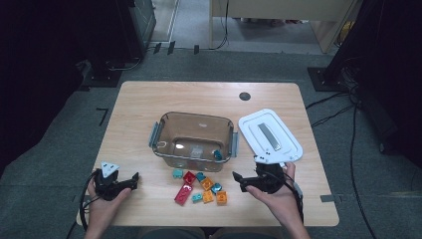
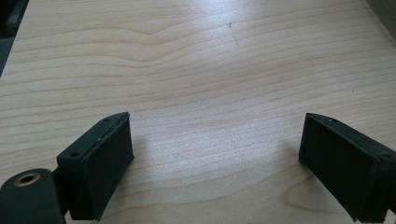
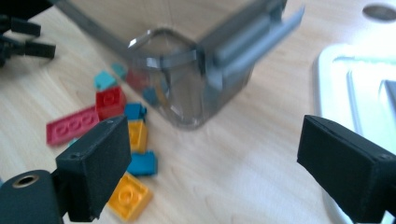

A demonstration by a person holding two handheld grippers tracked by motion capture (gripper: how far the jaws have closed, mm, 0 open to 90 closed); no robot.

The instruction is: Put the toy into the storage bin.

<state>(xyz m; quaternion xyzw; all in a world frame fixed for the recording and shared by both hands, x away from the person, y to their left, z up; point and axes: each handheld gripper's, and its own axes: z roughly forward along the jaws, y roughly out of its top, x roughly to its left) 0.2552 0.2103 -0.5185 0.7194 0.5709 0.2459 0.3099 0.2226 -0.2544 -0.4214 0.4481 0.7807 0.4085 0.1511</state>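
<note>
Two grippers beside loose bricks on the tabletop (image 1: pixel 144 107).
Right gripper (image 1: pixel 240 179) and left gripper (image 1: pixel 134 180): fingers apart, empty; bricks (image 1: pixel 201 186) lie before the clear container (image 1: pixel 194 139).

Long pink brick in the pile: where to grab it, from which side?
Grip the long pink brick across its narrow width, on the two long edges, coming straight down. It lies flat, with the red brick at its far end, so the ends look crowded. The right gripper is nearest, jaws open.
</note>
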